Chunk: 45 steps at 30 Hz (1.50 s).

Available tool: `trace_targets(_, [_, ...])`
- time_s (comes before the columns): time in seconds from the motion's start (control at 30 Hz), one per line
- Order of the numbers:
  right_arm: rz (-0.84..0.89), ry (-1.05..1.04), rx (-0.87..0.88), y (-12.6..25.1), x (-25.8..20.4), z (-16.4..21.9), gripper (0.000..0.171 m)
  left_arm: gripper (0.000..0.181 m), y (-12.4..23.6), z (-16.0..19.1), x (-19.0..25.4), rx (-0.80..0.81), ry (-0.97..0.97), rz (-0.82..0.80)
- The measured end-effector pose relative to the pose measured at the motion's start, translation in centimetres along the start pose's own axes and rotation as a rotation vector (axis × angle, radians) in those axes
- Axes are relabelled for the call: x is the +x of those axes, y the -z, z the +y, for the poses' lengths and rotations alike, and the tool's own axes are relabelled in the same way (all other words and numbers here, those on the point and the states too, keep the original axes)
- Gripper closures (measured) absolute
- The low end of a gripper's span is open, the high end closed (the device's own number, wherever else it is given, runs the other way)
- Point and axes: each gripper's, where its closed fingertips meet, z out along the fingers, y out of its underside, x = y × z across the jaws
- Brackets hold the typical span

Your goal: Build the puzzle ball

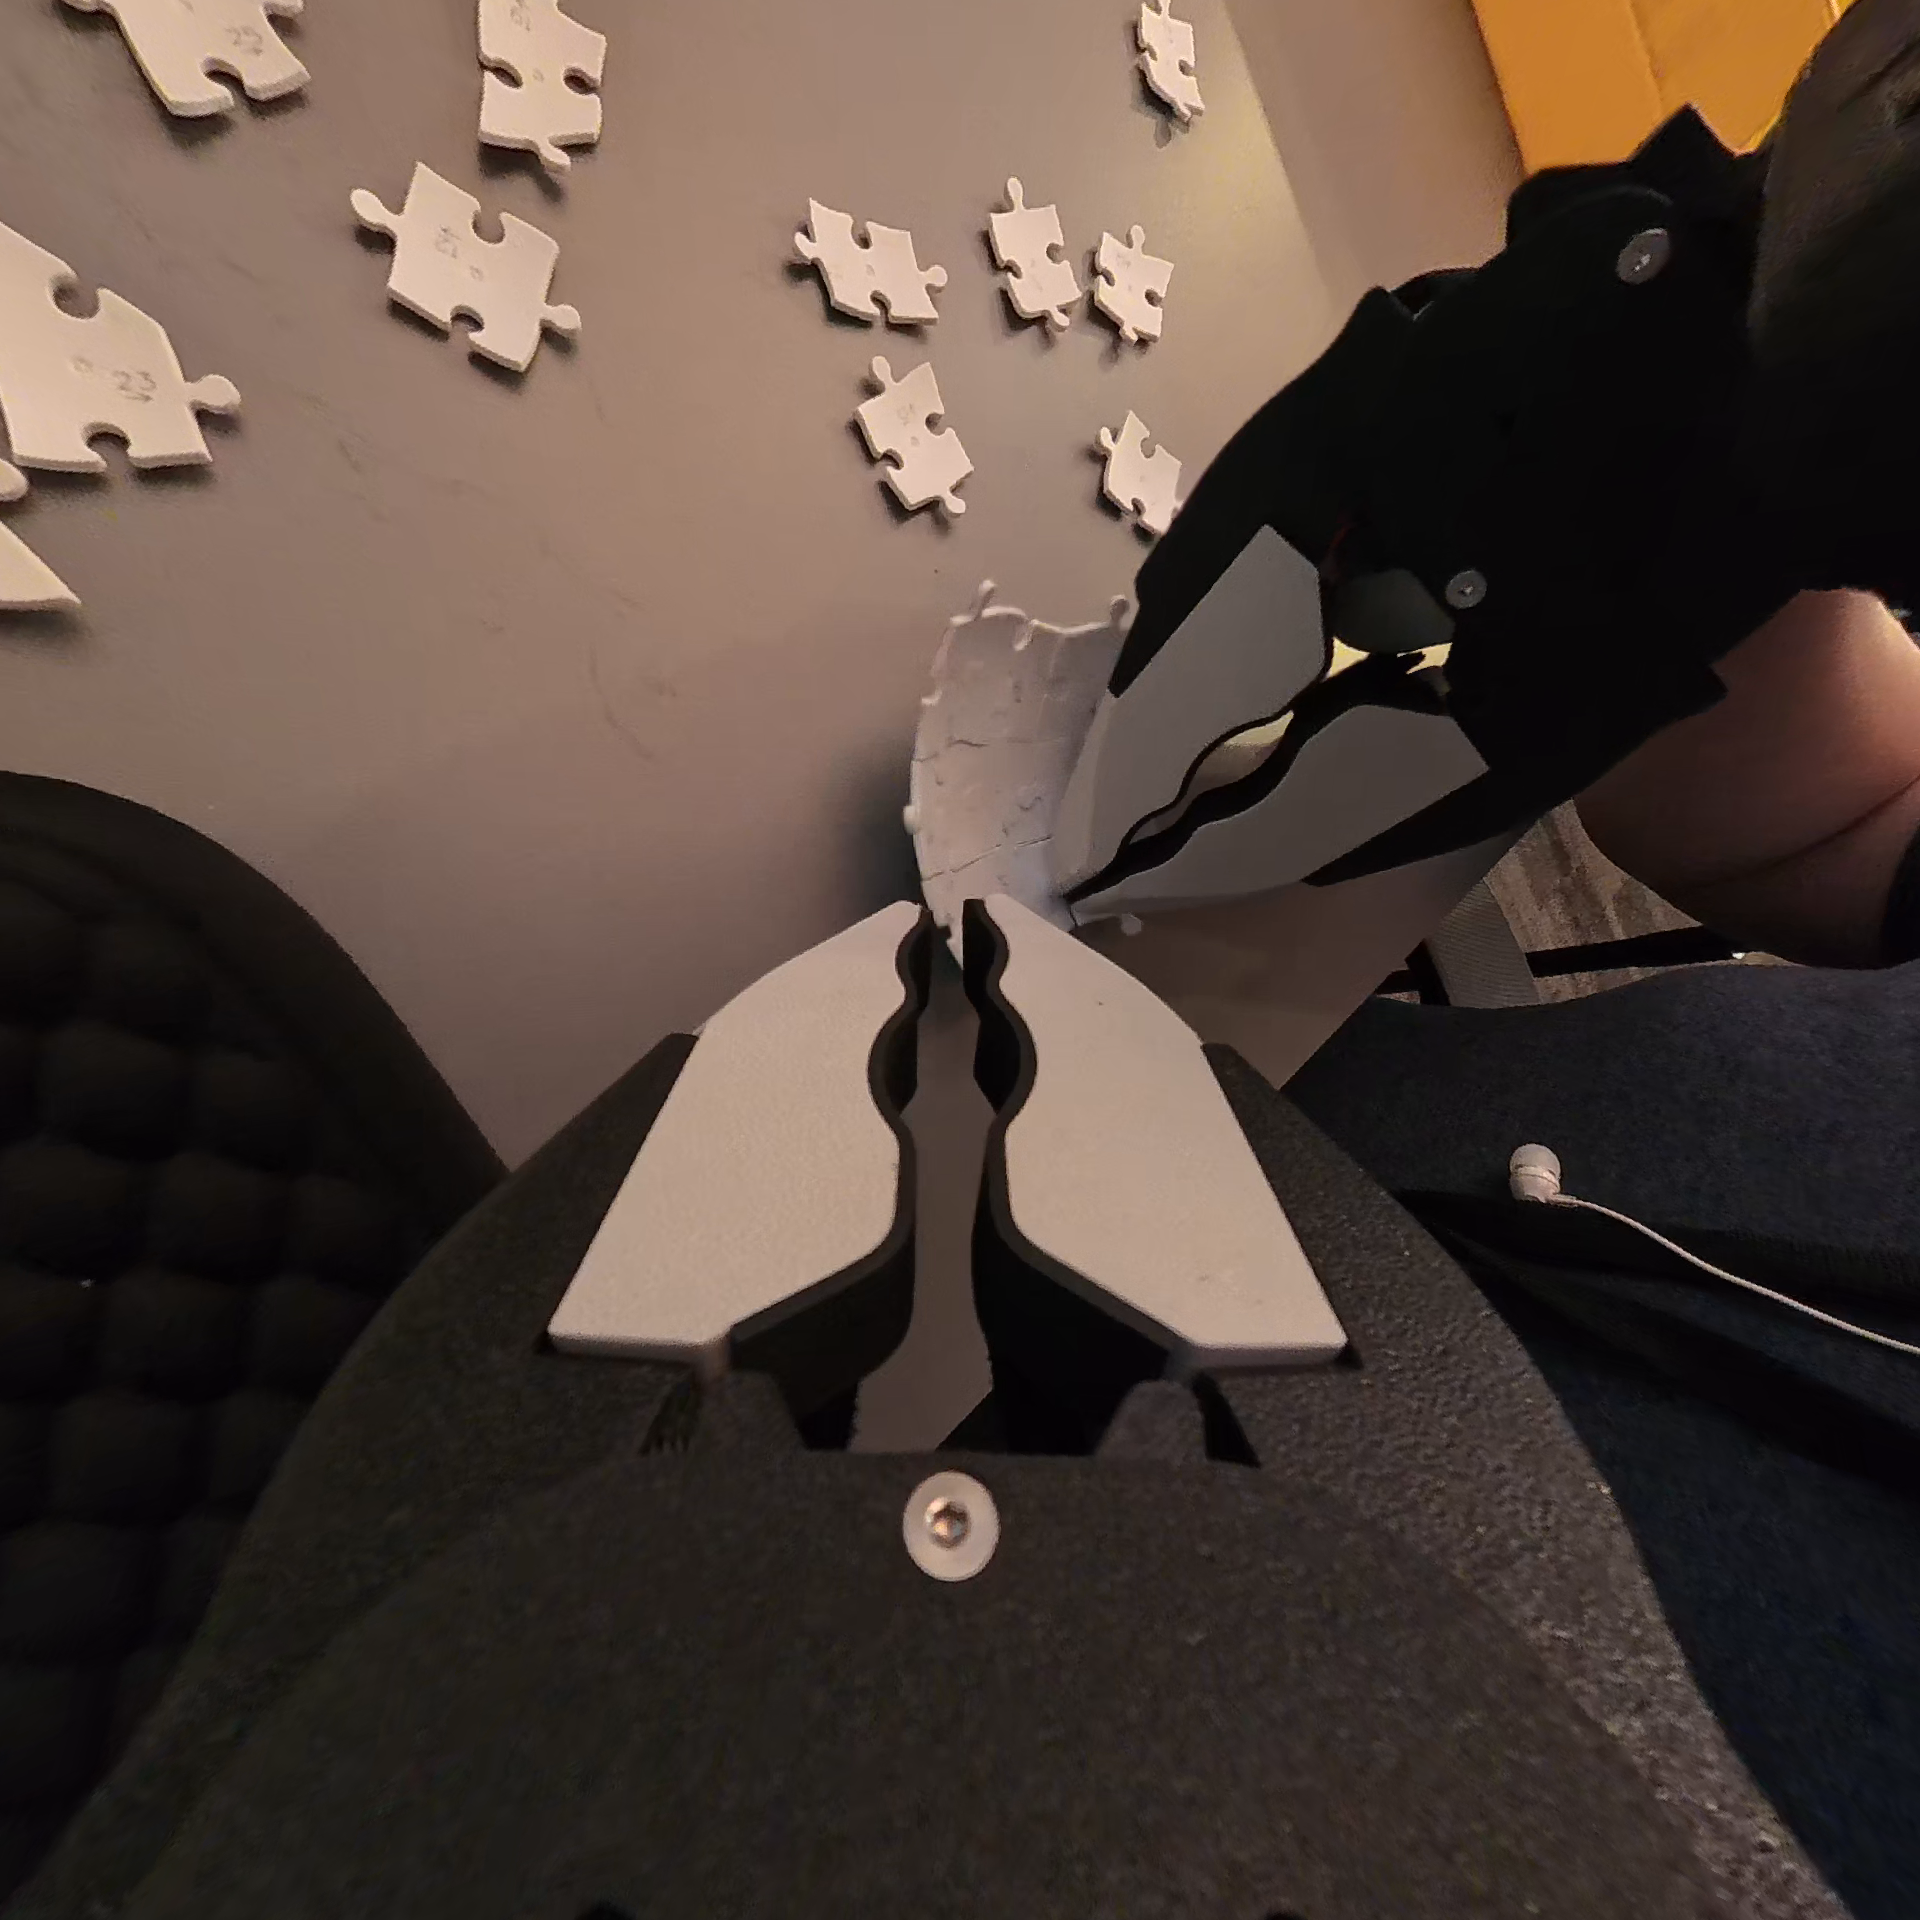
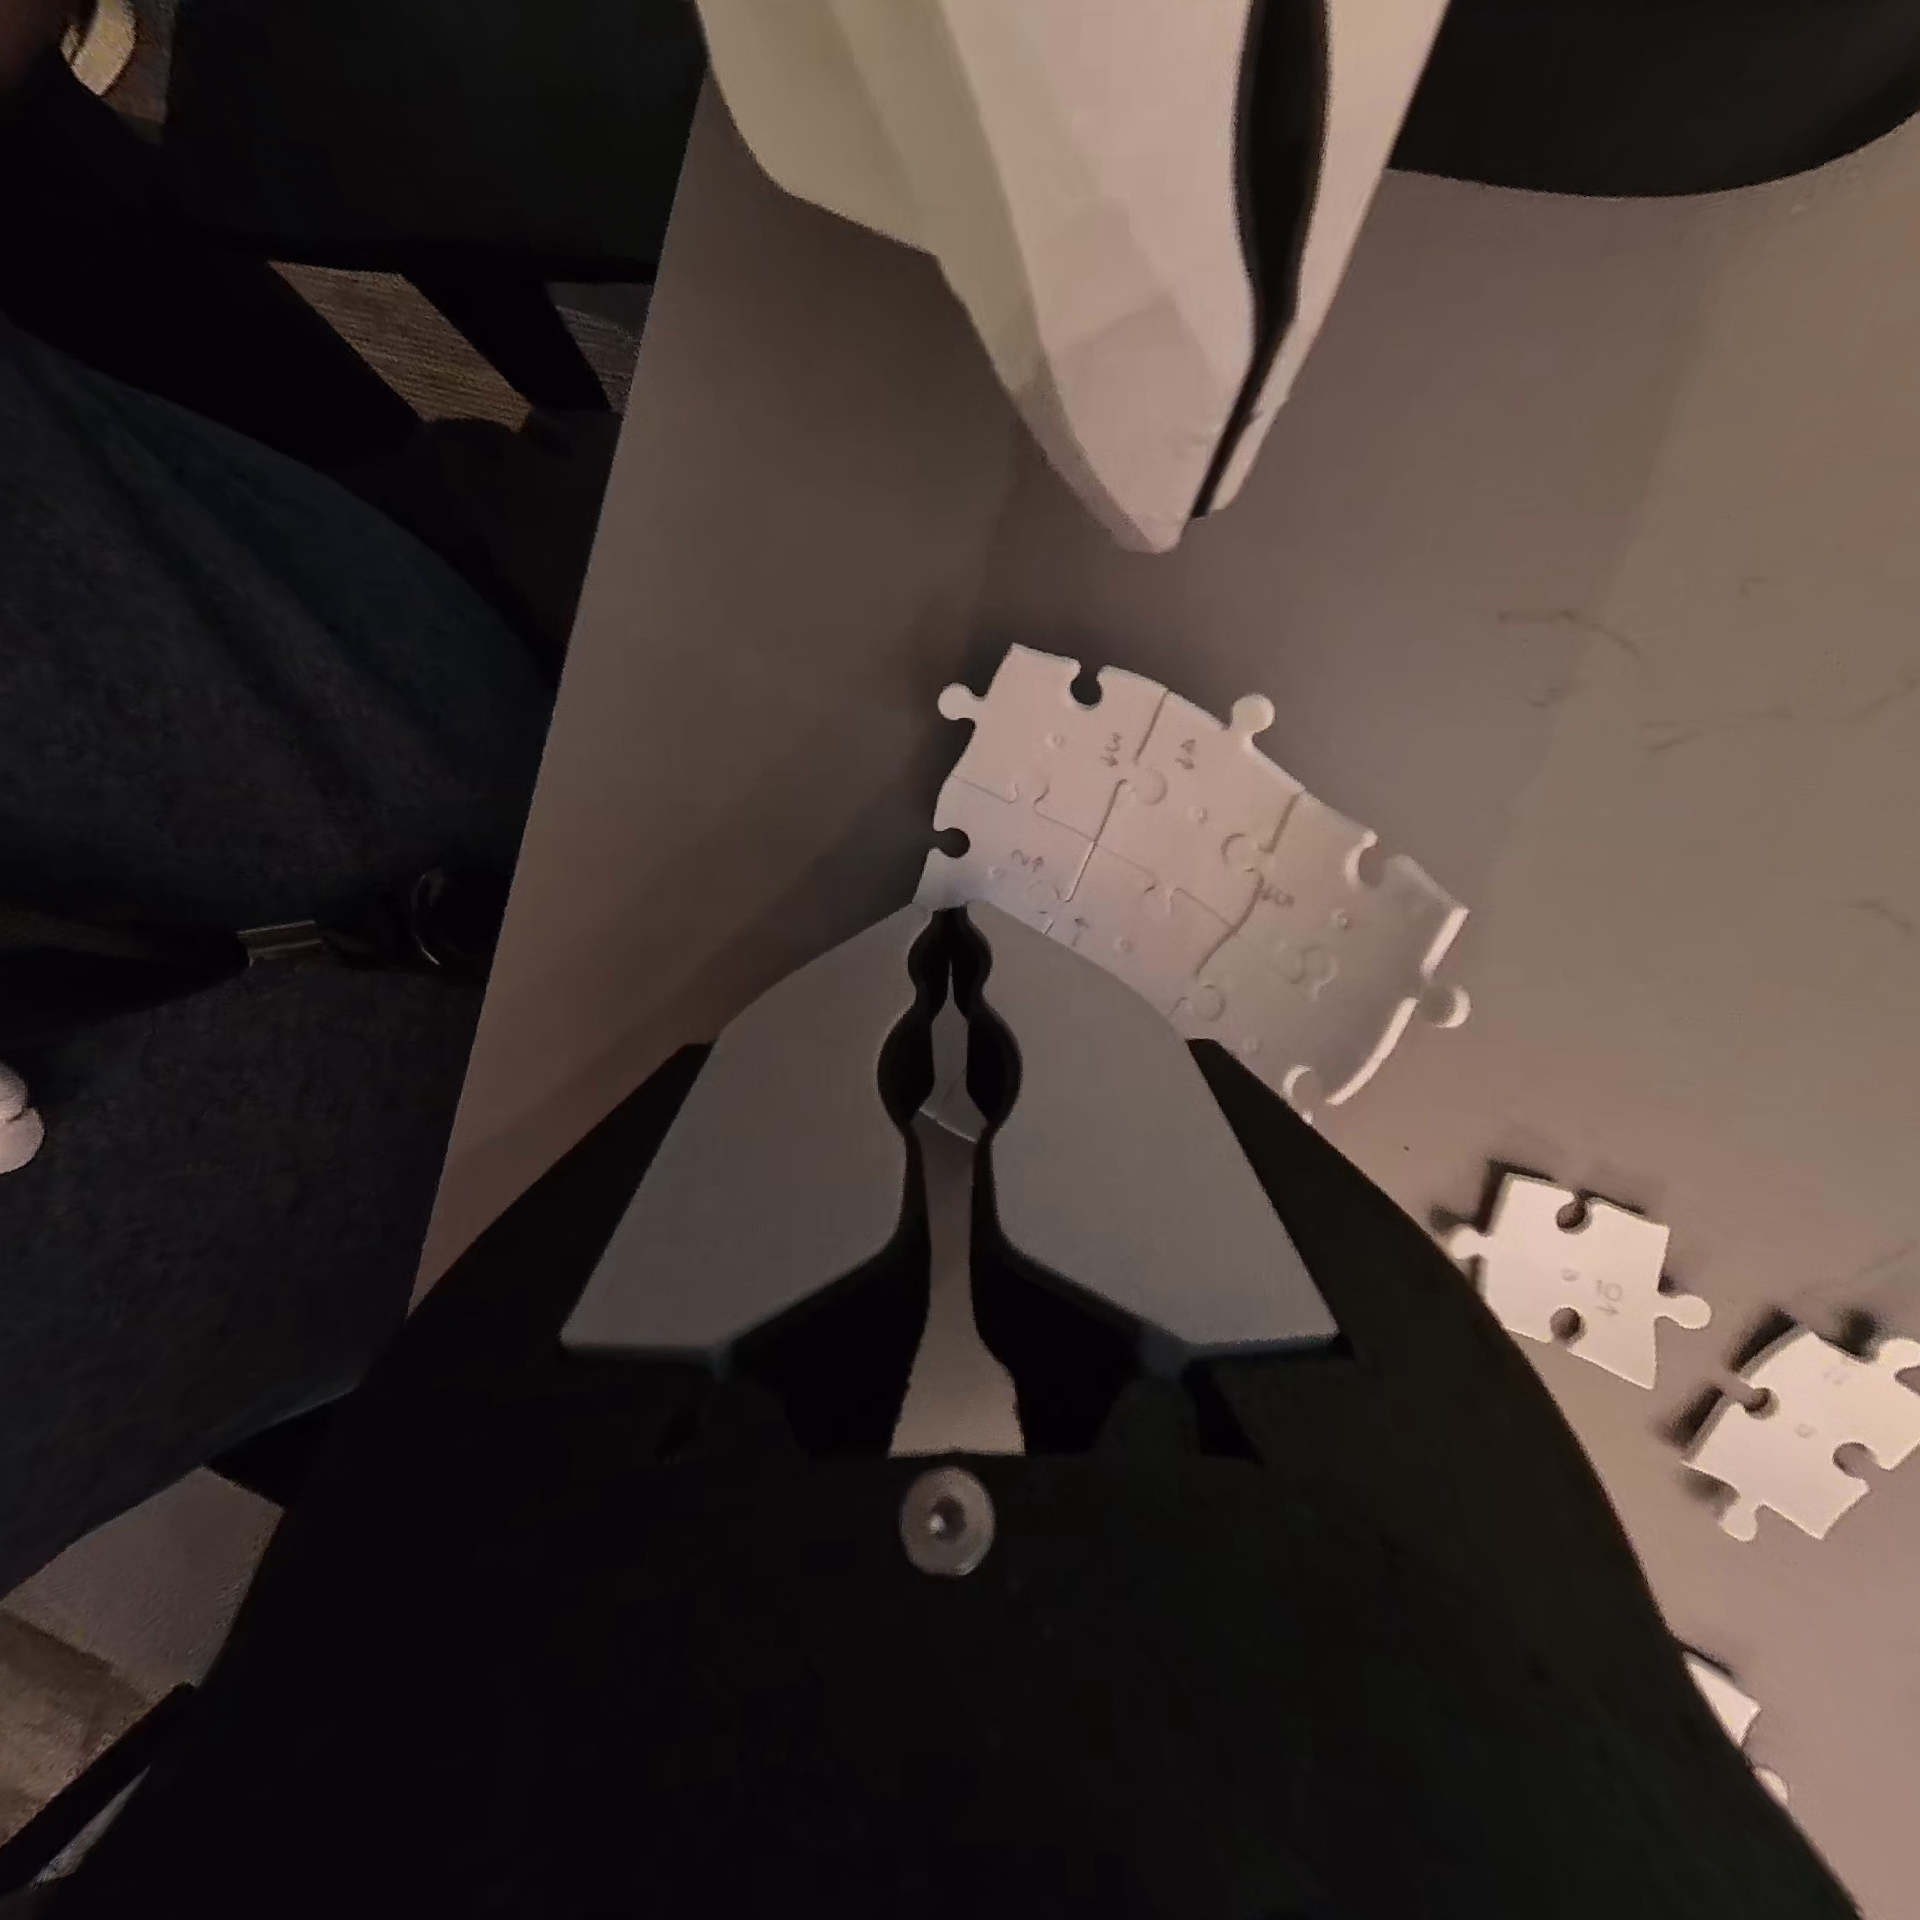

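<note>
A curved white section of joined puzzle pieces, part of the ball's shell, is held near the table's front edge; it also shows in the left wrist view, standing on edge. My right gripper is shut on the section's lower corner; it shows in the left wrist view coming in from the right. My left gripper is shut to a narrow slit and holds nothing. It sits just short of the section's lower edge. In the right wrist view it hangs a little apart from the section.
Several loose white puzzle pieces lie spread over the grey table, two of them right of my right gripper. The table's edge runs close by. A person's dark blue leg and a black padded seat lie beyond it. My right fingertips sit around 7 cm from my left ones.
</note>
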Motion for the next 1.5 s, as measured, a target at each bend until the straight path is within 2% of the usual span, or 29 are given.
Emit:
trace_targets(0.53, [-0.010, -0.008, 0.056, 1.3, -0.4, -0.2, 0.170, 0.176, 0.0, 0.2, 0.0, 0.003, 0.004, 0.005])
trace_targets(0.93, [-0.010, 0.010, 0.015, 0.5, -0.5, 0.5, 0.170, 0.176, -1.3, 1.1, 0.4, -0.046, 0.010, 0.031])
trace_targets(1.5, [-0.015, 0.054, 0.053, 0.1, -0.9, 0.0, 0.170, 0.178, -2.6, 2.2, 1.2, -0.102, 0.001, 0.065])
